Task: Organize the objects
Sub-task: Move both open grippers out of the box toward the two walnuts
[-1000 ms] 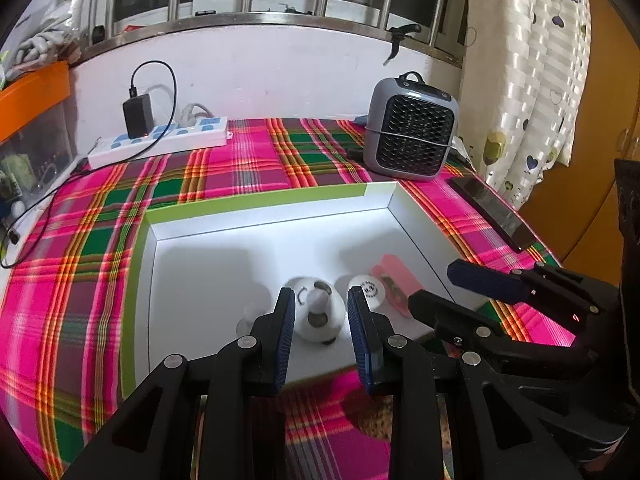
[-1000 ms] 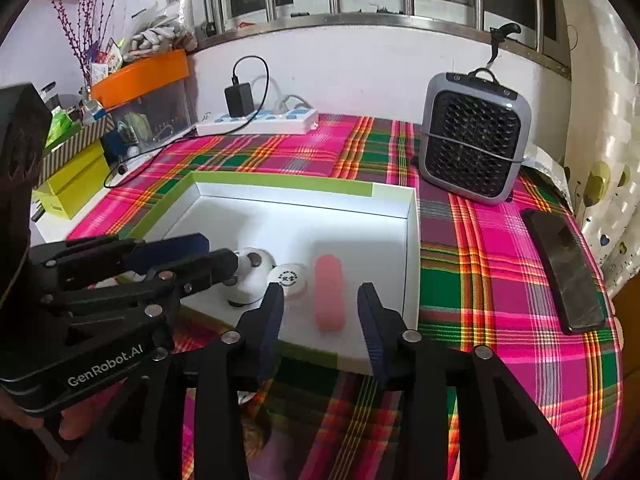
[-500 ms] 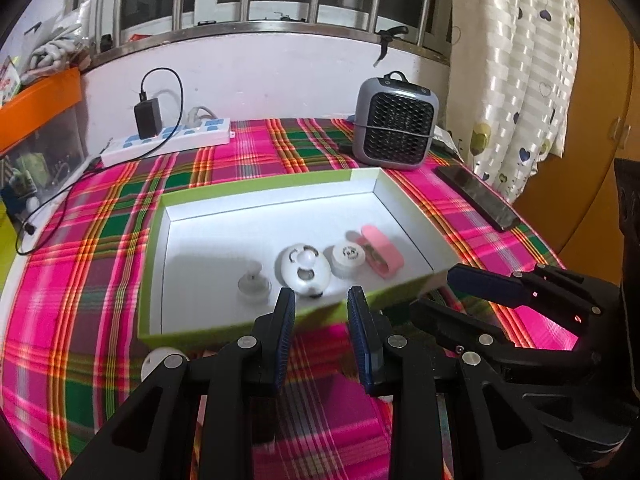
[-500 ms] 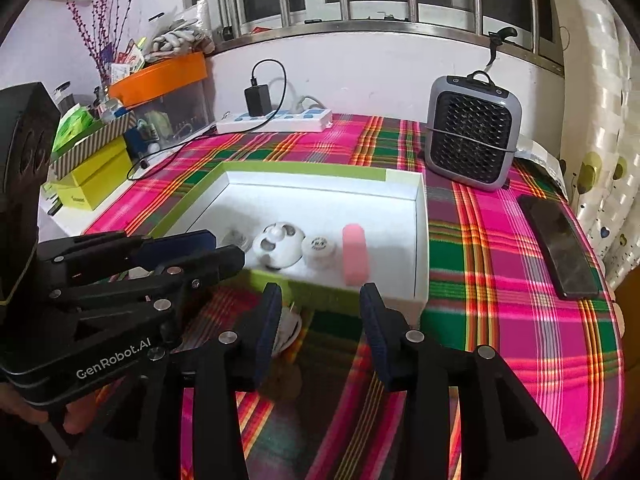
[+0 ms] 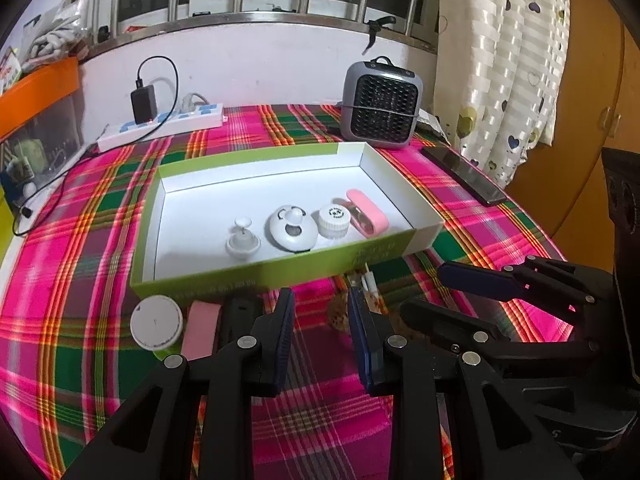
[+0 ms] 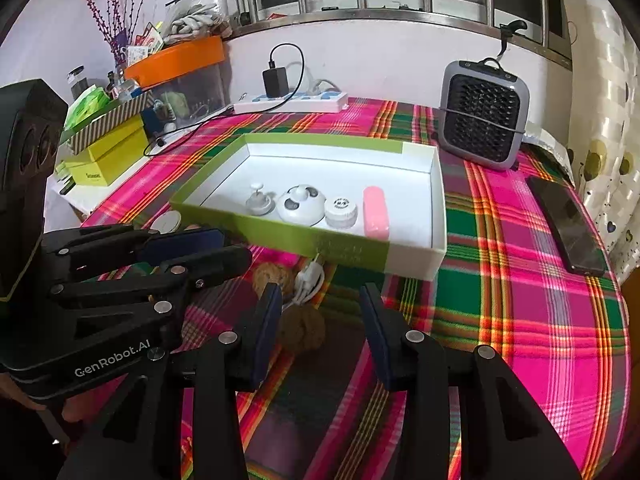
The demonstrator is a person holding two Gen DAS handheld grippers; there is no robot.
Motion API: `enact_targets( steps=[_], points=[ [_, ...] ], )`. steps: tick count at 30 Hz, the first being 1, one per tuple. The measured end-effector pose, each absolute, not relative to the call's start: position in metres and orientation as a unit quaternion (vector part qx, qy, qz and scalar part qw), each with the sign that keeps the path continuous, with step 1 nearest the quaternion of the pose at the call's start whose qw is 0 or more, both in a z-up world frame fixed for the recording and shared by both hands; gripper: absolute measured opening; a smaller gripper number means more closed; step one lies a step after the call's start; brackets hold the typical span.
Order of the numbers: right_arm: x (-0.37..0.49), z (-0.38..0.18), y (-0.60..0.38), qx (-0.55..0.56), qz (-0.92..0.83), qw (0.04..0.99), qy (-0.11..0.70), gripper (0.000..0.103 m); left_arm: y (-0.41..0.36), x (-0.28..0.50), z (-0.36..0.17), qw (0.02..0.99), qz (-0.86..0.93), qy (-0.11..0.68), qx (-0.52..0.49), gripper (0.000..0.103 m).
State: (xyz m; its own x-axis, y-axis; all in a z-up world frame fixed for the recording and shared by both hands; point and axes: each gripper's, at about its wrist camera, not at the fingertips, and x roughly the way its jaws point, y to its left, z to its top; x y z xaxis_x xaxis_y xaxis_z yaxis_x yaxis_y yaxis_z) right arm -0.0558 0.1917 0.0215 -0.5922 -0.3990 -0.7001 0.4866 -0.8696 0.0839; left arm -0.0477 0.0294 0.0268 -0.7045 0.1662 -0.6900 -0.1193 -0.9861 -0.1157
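Counting four small items lined along the box's (image 5: 280,276) near wall, I judge the job partly done. A white disc (image 5: 157,327), pink bar (image 5: 200,330) and brown lumps (image 6: 301,326) wait on the counter's near edge. Left gripper (image 5: 321,312) and right gripper (image 6: 318,312) fingers are apart, empty.

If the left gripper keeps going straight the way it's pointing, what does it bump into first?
Probably the brown lumpy thing on the cloth, between the left gripper's open jaws. The green box lies just beyond. Depth is hard to judge.

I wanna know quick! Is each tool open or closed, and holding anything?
Left tool: open, holding nothing.
Right tool: open, holding nothing.
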Motion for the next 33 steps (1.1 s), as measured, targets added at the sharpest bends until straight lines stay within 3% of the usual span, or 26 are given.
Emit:
enact_targets(
  steps=[28,31,33],
  points=[
    [-0.058,0.005,0.186,0.408,-0.870,0.271,0.059,0.042,0.025,-0.044,0.023,0.093,0.920,-0.043,-0.378,0.026],
    [-0.059,0.004,0.186,0.412,-0.867,0.276,0.055,0.031,0.026,-0.044,0.024,0.097,0.920,-0.044,-0.378,0.026],
    [-0.060,0.003,0.186,0.415,-0.865,0.279,0.054,0.031,0.028,-0.045,0.024,0.102,0.919,-0.045,-0.378,0.026]
  ],
)
